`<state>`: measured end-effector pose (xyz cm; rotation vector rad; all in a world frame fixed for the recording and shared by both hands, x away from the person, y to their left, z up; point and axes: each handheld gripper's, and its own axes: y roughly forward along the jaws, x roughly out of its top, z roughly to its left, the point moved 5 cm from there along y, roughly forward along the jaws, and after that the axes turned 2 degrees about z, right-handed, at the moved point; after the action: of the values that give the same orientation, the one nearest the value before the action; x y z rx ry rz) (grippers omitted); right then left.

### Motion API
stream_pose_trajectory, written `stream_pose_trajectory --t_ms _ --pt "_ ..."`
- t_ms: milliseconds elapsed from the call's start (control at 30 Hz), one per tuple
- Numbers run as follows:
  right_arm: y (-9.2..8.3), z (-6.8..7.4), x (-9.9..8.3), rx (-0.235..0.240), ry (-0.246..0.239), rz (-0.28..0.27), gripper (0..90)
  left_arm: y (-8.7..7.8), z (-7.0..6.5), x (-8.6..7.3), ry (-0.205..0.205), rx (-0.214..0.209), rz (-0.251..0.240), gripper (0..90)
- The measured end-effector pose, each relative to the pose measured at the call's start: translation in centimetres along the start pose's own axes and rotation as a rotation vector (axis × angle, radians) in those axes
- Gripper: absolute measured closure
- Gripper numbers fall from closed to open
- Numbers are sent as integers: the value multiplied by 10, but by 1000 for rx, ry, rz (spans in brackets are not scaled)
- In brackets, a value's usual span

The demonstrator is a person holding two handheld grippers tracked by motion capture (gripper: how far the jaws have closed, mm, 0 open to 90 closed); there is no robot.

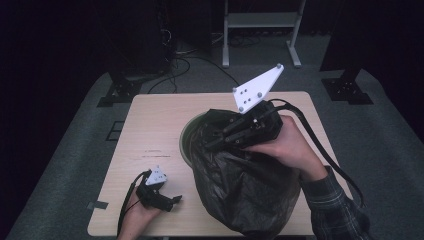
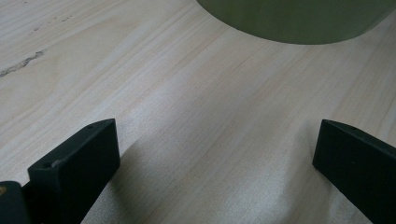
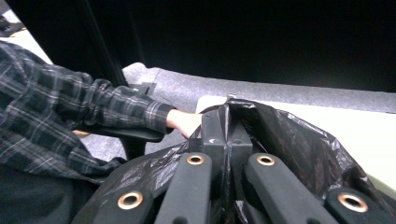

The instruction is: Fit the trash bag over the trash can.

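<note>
At the near left of the wooden table (image 1: 150,120), the left gripper (image 1: 172,201) rests with jaws wide and holding nothing. At centre, one crinkled, glossy black trash bag (image 1: 240,190) (its lower edge cut off by the frame) drapes over a single green bin (image 1: 186,140), mostly hidden. To the right, the right gripper (image 1: 220,139) pinches the bag's gathered plastic between closed jaws.

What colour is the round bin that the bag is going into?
Pale olive green. The bin's wall shows best in the left gripper view; in the high view the black bag covers most of it.
</note>
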<state>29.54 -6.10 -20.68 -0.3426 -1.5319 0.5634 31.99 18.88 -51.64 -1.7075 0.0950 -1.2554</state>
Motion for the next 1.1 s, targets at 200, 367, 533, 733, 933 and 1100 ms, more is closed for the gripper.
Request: stream_pose_trajectory --t_ms 200,367,533,733,933,1100 --pt "-4 8 -5 27 -4 17 894 -22 5 22 -16 -9 -102 0" --pt "-13 11 -5 44 -6 -4 894 -61 6 53 9 -32 -219 43" --pt "-17 8 -8 39 8 -15 894 -93 5 90 62 -69 -307 90" --pt "-21 3 -6 38 11 -34 894 -107 -4 132 159 -91 -352 90" --pt "-26 -3 -2 25 18 -43 894 -106 -14 157 218 -116 -390 128" --pt "-29 -26 -16 -30 93 -36 894 -105 -16 162 217 -120 -405 131"
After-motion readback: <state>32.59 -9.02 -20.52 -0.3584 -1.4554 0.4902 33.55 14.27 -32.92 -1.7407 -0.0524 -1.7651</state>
